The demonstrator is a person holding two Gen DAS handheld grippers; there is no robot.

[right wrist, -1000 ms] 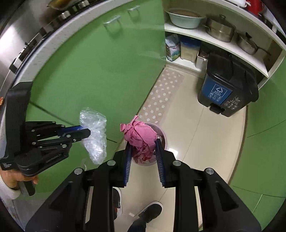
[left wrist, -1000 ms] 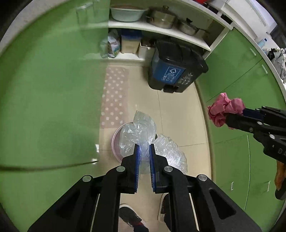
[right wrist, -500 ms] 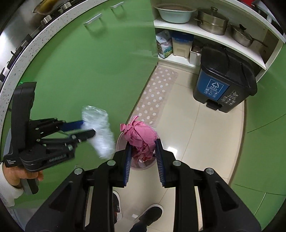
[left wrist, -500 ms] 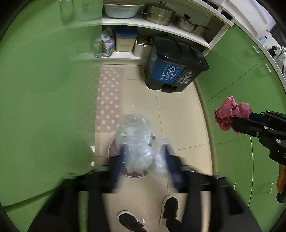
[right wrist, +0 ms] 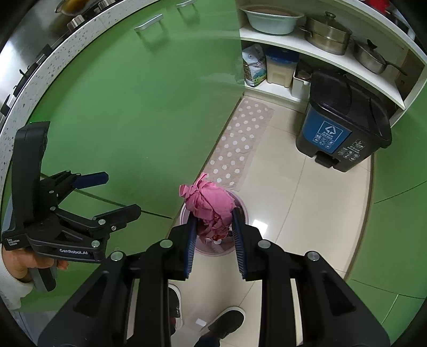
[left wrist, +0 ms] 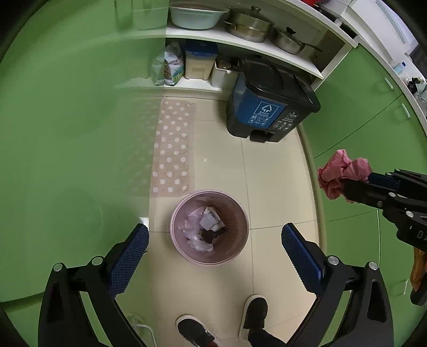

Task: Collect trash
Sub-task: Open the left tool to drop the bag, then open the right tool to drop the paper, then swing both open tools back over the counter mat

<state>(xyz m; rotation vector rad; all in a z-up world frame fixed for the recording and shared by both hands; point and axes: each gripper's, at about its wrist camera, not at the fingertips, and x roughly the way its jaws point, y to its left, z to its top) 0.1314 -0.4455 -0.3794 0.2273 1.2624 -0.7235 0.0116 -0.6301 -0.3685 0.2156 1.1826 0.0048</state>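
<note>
A pink wastebasket [left wrist: 240,213] stands on the tiled floor, holding clear crumpled plastic [left wrist: 196,235] and paper scraps. My left gripper [left wrist: 213,251] is wide open and empty, high above the basket; it also shows in the right wrist view [right wrist: 114,193] at the left. My right gripper [right wrist: 213,240] is shut on a crumpled pink wad [right wrist: 210,204], held above the basket rim [right wrist: 184,213]. In the left wrist view the pink wad [left wrist: 341,172] hangs at the right, off to the side of the basket.
A black and blue pedal bin [left wrist: 269,104] stands at the back by white shelves with pots [left wrist: 250,25] and a basin. A dotted mat [left wrist: 173,146] lies along the green cabinets [left wrist: 66,120]. The person's shoes [left wrist: 197,331] are below the grippers.
My left gripper opened wide and let the clear plastic drop into the pink wastebasket. My right gripper keeps hold of the pink wad, almost unmoved.
</note>
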